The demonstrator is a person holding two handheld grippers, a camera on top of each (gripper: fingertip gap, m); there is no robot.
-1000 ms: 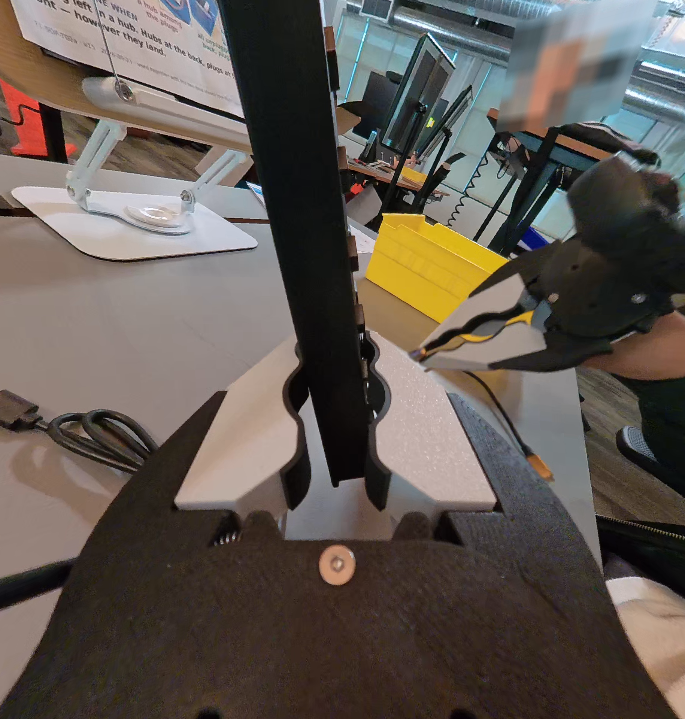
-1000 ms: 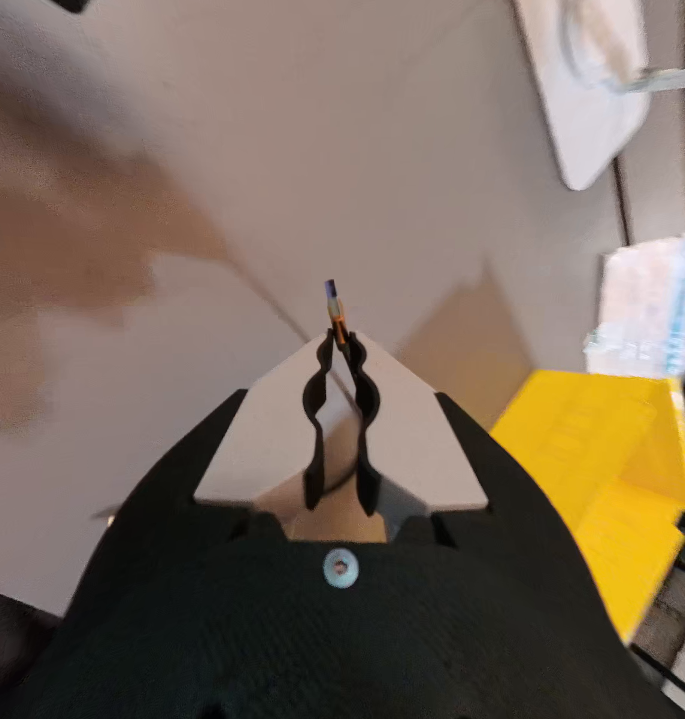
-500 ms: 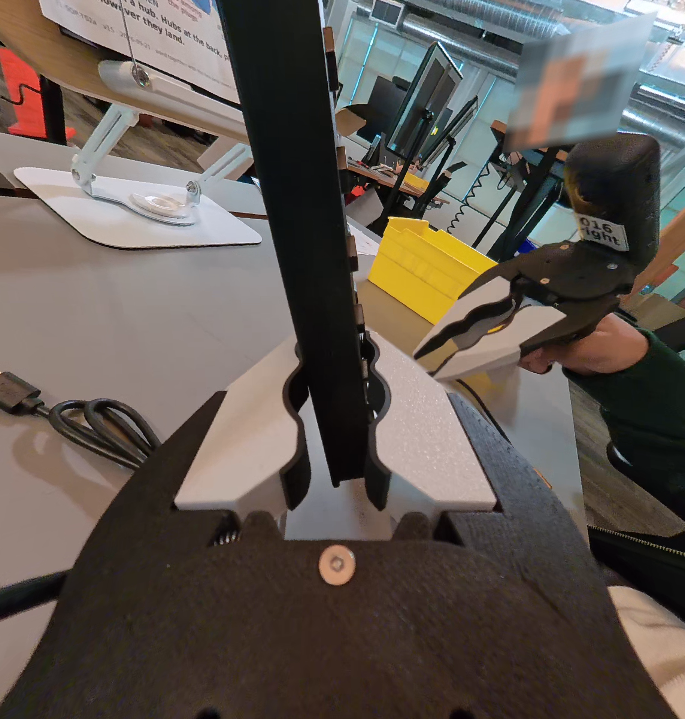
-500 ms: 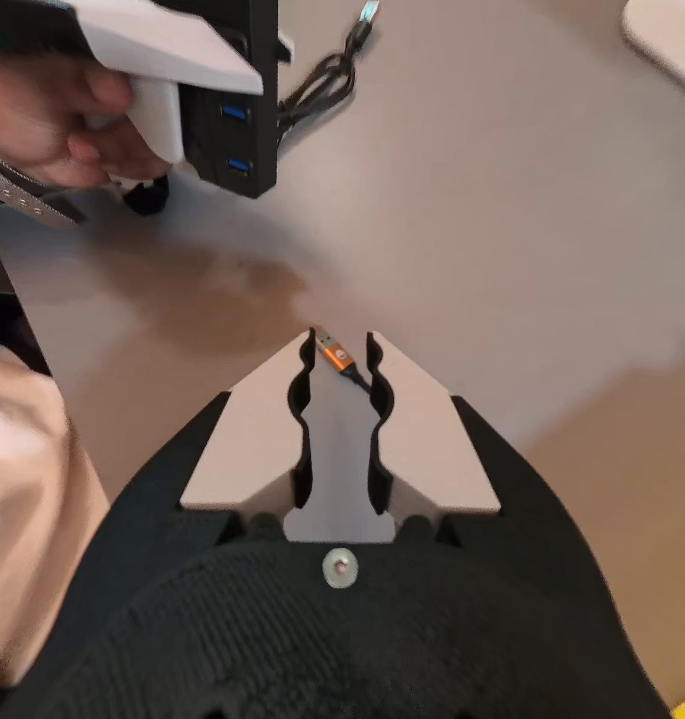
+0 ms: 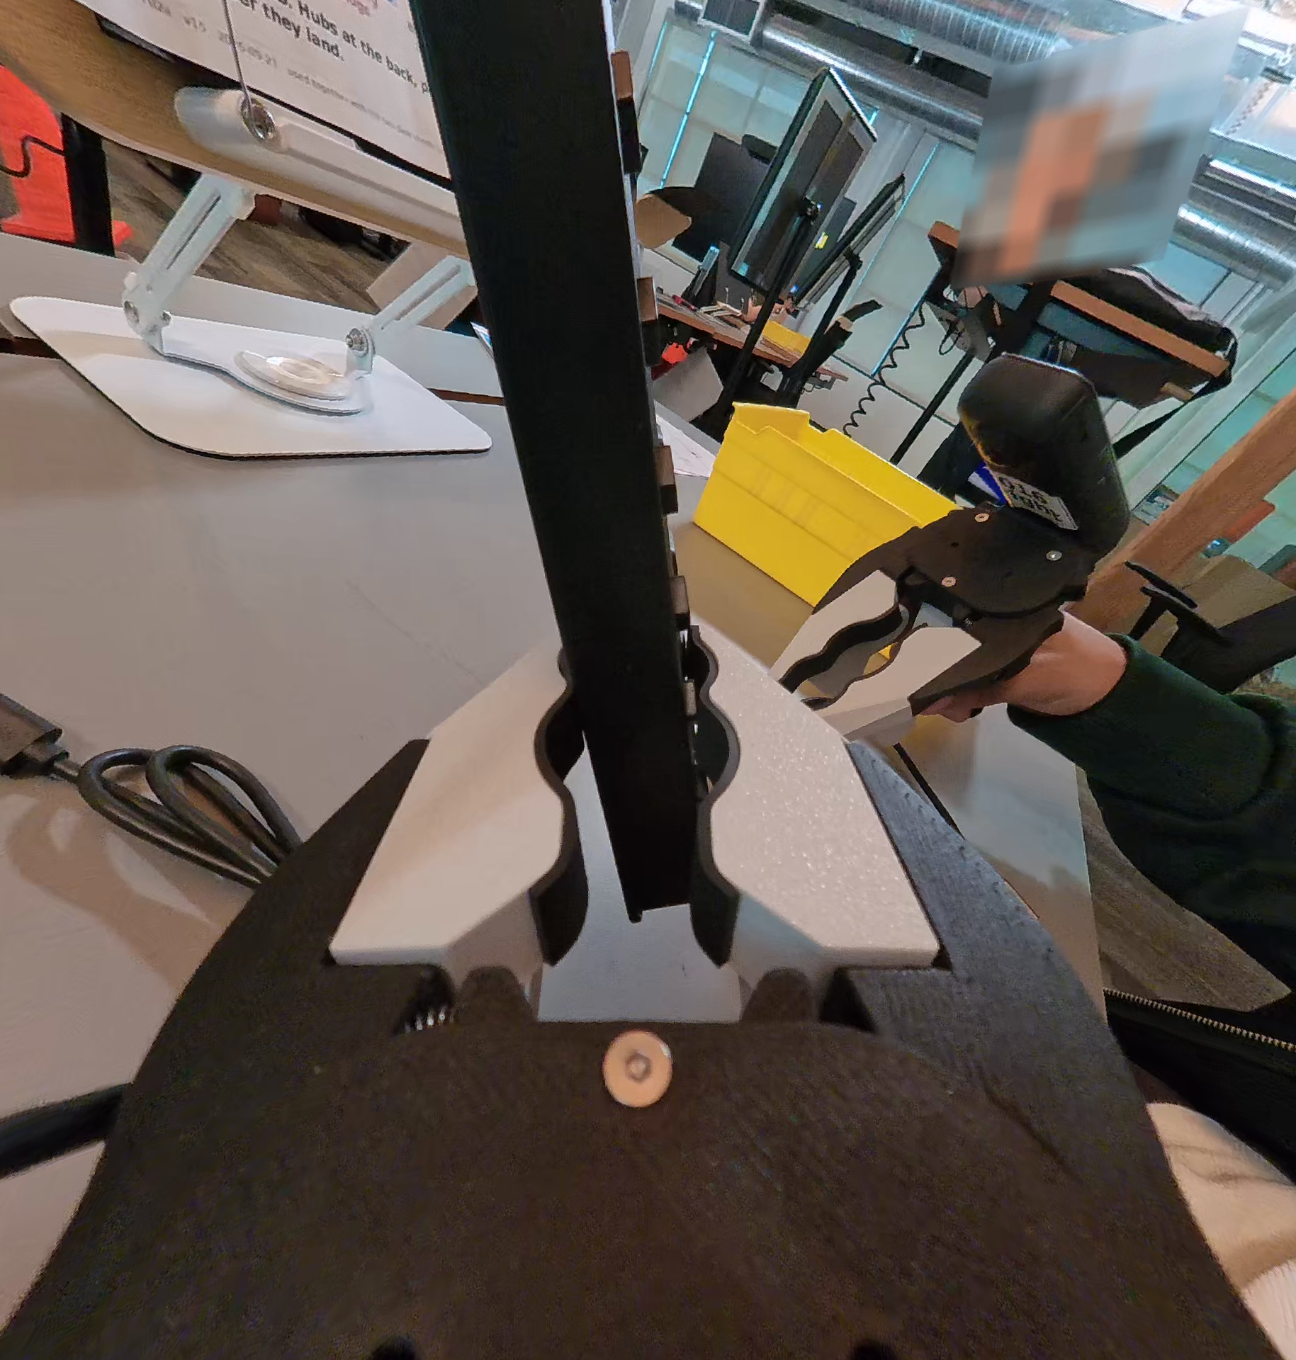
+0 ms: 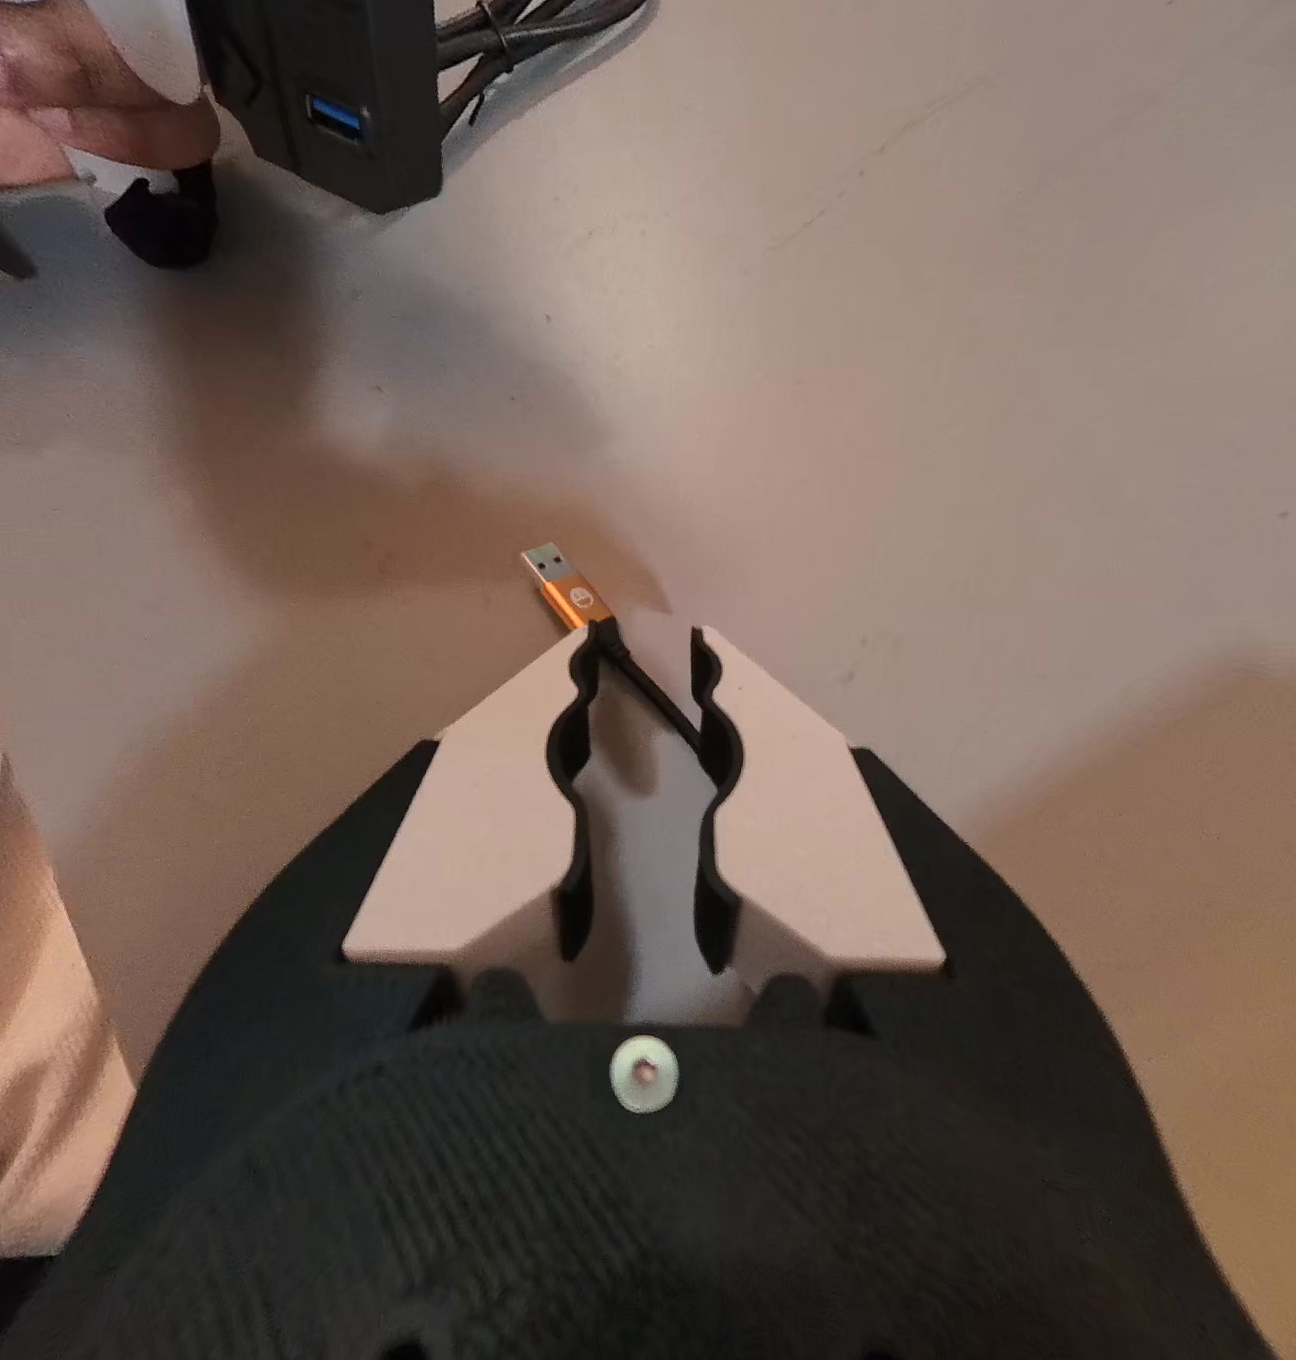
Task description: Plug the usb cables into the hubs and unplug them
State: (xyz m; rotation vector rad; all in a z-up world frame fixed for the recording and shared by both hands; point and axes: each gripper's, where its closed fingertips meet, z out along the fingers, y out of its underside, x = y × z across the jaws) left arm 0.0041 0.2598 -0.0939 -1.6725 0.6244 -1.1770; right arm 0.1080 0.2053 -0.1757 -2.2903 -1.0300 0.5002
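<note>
Your left gripper (image 5: 634, 706) has grainy, matt pale plastic fingers (image 5: 799, 817) on a ribbed black printed body. The hub (image 5: 556, 368) in it looks like smooth matt black plastic. The plug (image 6: 565, 586) shows bright bare metal and a satin orange sleeve. The tabletop (image 5: 262, 589) is smooth, matt grey. The bin (image 5: 799, 500) is glossy yellow plastic.

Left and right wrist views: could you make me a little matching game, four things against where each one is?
Things:
1. hub
2. orange plug
3. yellow bin
4. black cable

Places:
A. coiled on the table, left of the left gripper
B. clamped upright in the left gripper
C. flat on the table, just ahead of the open right gripper
D. at the table's far edge

Pairs: 1-B, 2-C, 3-D, 4-A
</note>
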